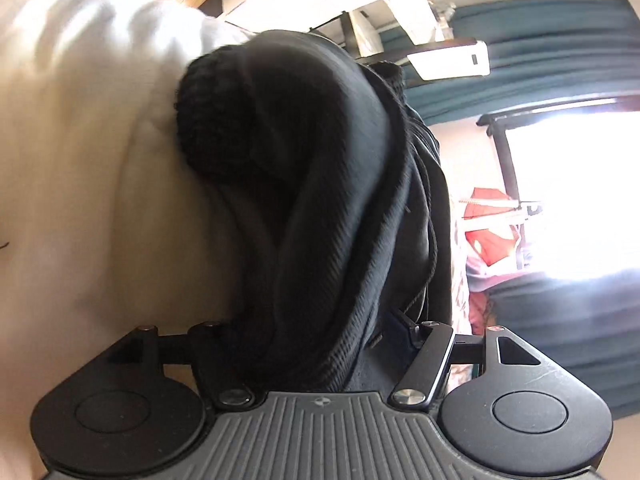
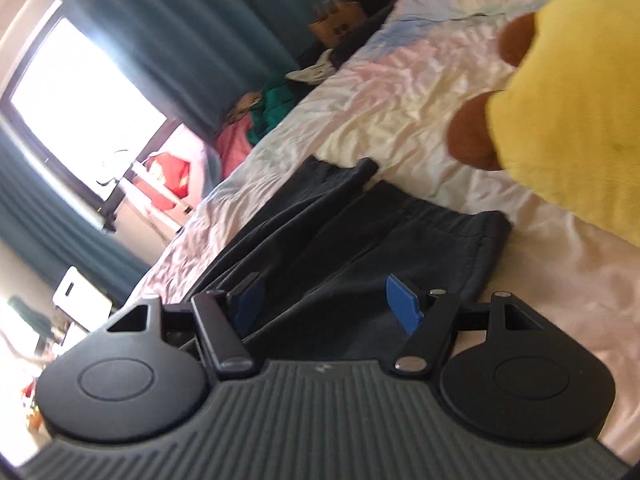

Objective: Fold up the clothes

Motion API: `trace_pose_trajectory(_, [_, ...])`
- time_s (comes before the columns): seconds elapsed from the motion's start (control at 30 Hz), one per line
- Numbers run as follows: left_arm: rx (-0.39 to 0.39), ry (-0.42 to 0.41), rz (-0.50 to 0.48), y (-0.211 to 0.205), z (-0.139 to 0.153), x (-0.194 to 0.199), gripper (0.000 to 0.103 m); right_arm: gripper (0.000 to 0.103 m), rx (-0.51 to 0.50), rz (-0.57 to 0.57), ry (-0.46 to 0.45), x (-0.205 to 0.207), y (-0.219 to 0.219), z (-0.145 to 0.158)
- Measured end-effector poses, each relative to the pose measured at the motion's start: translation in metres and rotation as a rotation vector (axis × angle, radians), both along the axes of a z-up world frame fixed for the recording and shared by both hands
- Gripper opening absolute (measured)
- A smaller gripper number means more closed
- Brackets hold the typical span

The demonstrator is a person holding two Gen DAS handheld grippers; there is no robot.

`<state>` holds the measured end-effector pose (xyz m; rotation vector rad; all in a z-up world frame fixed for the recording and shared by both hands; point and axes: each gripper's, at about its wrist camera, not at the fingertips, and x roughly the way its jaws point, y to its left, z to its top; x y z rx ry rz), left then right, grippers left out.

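Between the jaws of the left gripper (image 1: 320,344) sits a thick bunched-up wad of black ribbed knit garment (image 1: 320,184), and it fills the whole middle of that wrist view. Fabric hides the fingertips, so the jaws look like they're pinching the cloth, but I honestly can't tell how tight. A thin black drawstring (image 1: 430,240) dangles down the right side of the bundle. Behind it on the left is the pale cream bed sheet (image 1: 80,160), and off to the right a bright window (image 1: 568,184) with teal curtains (image 1: 552,52) around it.

Over on the right wrist view, the right gripper (image 2: 326,304) has its jaws spread wide, nothing between them, blue pads (image 2: 404,304) plainly showing. It hovers right over dark charcoal clothing (image 2: 360,240) spread fairly flat on the wrinkled sheet (image 2: 380,92), with a waistband-like edge at the far end; whether the fingers touch the cloth I can't say. Further up the bed is a big yellow plush toy with brown round paws (image 2: 580,100), lying apart from the dark clothing. A heap of pink and green clothes (image 2: 256,128) sits past the bed's edge, near the window.
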<state>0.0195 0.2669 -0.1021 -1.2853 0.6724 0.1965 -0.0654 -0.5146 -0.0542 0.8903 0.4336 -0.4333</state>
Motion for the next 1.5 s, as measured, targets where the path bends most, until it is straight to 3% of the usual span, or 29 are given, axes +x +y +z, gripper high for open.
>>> trace_pose_trajectory(0.1, [-0.035, -0.005, 0.008, 0.009, -0.004, -0.007, 0.063, 0.071, 0.120, -0.088, 0.039, -0.007, -0.033, -0.031])
trace_pose_trajectory(0.23, [-0.046, -0.018, 0.023, 0.015, -0.006, -0.009, 0.063, 0.071, 0.269, -0.103, 0.063, 0.003, -0.054, -0.072])
trace_pose_trajectory(0.3, [-0.040, -0.025, 0.036, 0.015, -0.004, -0.008, 0.063, 0.066, 0.291, -0.098, 0.081, 0.014, -0.058, -0.083])
trace_pose_trajectory(0.43, [-0.026, -0.040, 0.062, 0.015, 0.000, -0.006, 0.063, 0.058, 0.240, -0.071, 0.101, 0.043, -0.056, -0.093])
trace_pose_trajectory(0.5, [-0.019, -0.048, 0.075, 0.015, 0.002, -0.005, 0.063, 0.029, 0.182, -0.064, 0.146, 0.054, -0.053, -0.095])
trace_pose_trajectory(0.57, [-0.013, -0.055, 0.089, 0.015, 0.003, -0.004, 0.054, 0.012, 0.083, -0.059, 0.182, 0.058, -0.048, -0.090])
trace_pose_trajectory(0.6, [-0.009, -0.059, 0.095, 0.015, 0.004, -0.004, 0.045, 0.009, 0.034, -0.051, 0.169, 0.057, -0.045, -0.085])
trace_pose_trajectory(0.77, [0.029, -0.094, 0.088, 0.011, 0.017, -0.006, 0.025, 0.007, -0.075, -0.068, 0.095, 0.047, -0.039, -0.059])
trace_pose_trajectory(0.83, [0.052, -0.115, 0.072, 0.008, 0.022, -0.005, 0.011, 0.006, -0.106, -0.091, 0.076, 0.038, -0.037, -0.048])
trace_pose_trajectory(0.97, [0.136, -0.205, 0.032, 0.000, 0.053, -0.016, 0.006, 0.006, -0.150, -0.153, 0.029, 0.019, -0.032, -0.023])
trace_pose_trajectory(1.07, [0.158, -0.269, 0.009, -0.006, 0.080, -0.012, 0.006, 0.006, -0.176, -0.184, -0.005, 0.018, -0.035, -0.001])
trace_pose_trajectory(1.2, [0.171, -0.270, -0.004, -0.007, 0.113, 0.025, 0.006, 0.006, -0.234, -0.149, -0.013, 0.057, -0.041, 0.023])
trace_pose_trajectory(1.27, [0.172, -0.245, -0.003, -0.020, 0.131, 0.064, 0.006, 0.006, -0.237, -0.137, -0.006, 0.091, -0.050, 0.034])
trace_pose_trajectory(1.33, [0.183, -0.224, -0.009, -0.028, 0.139, 0.109, 0.006, 0.006, -0.247, -0.125, 0.005, 0.130, -0.058, 0.046])
trace_pose_trajectory(1.4, [0.228, -0.194, -0.021, -0.037, 0.144, 0.187, 0.007, 0.006, -0.272, -0.112, 0.025, 0.178, -0.061, 0.054])
trace_pose_trajectory(1.5, [0.274, -0.130, -0.025, -0.051, 0.131, 0.271, 0.007, 0.006, -0.303, -0.102, 0.075, 0.259, -0.067, 0.052])
